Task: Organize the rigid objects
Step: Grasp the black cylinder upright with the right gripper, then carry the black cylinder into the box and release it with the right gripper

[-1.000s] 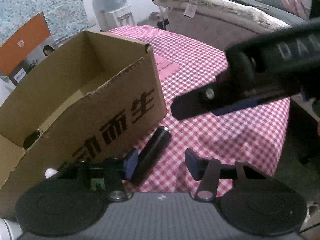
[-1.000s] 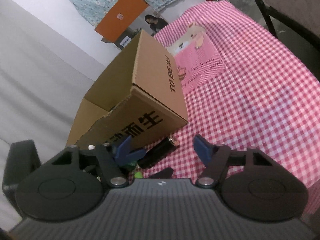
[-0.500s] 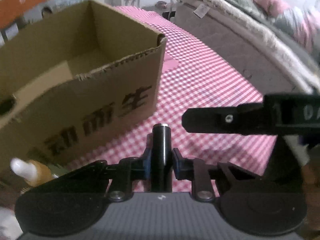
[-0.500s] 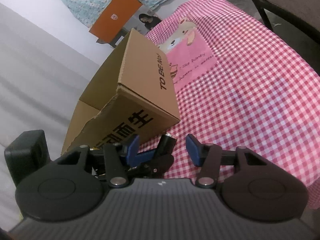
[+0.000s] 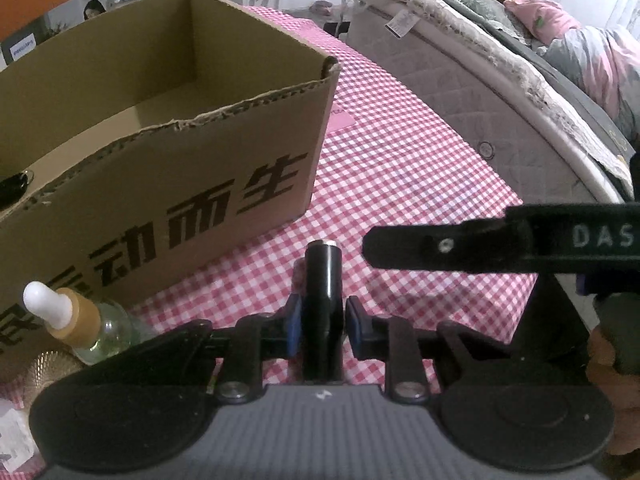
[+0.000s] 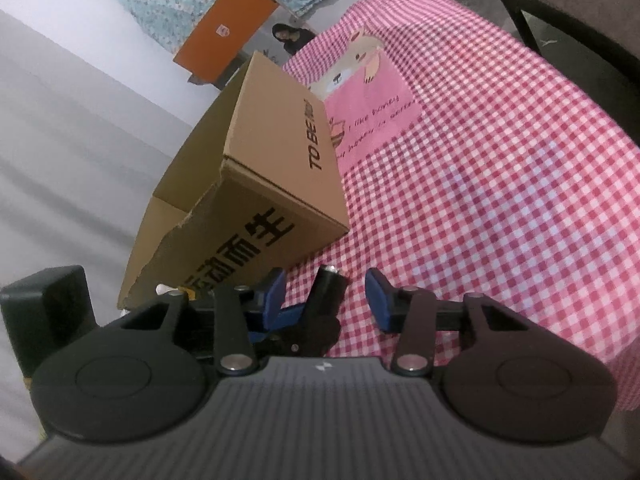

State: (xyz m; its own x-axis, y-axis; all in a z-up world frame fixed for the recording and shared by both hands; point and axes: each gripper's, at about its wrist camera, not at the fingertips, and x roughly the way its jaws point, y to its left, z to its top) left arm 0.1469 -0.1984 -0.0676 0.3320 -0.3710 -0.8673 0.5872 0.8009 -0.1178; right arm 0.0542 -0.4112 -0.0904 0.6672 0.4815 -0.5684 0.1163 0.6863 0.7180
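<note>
My left gripper (image 5: 322,318) is shut on a black cylinder (image 5: 323,280) with a metal end, held pointing forward above the pink checked tablecloth (image 5: 400,184). An open cardboard box (image 5: 160,120) stands just ahead to the left. My right gripper (image 6: 326,298) is open and empty; it shows as a black arm in the left wrist view (image 5: 500,242) at right. In the right wrist view the black cylinder (image 6: 330,288) and the left gripper's blue fingers (image 6: 280,314) lie between my right jaws, with the box (image 6: 264,184) behind.
A glass dropper bottle (image 5: 76,324) with a white bulb stands at the box's near left corner, next to a gold textured object (image 5: 44,368). A bed (image 5: 500,92) runs along the table's right side. A dark chair frame (image 6: 560,20) stands past the table.
My left gripper closed on the black cylinder that lay beside the box and lifted it, turning it to point forward. The right gripper stayed open and moved closer, beside it.
</note>
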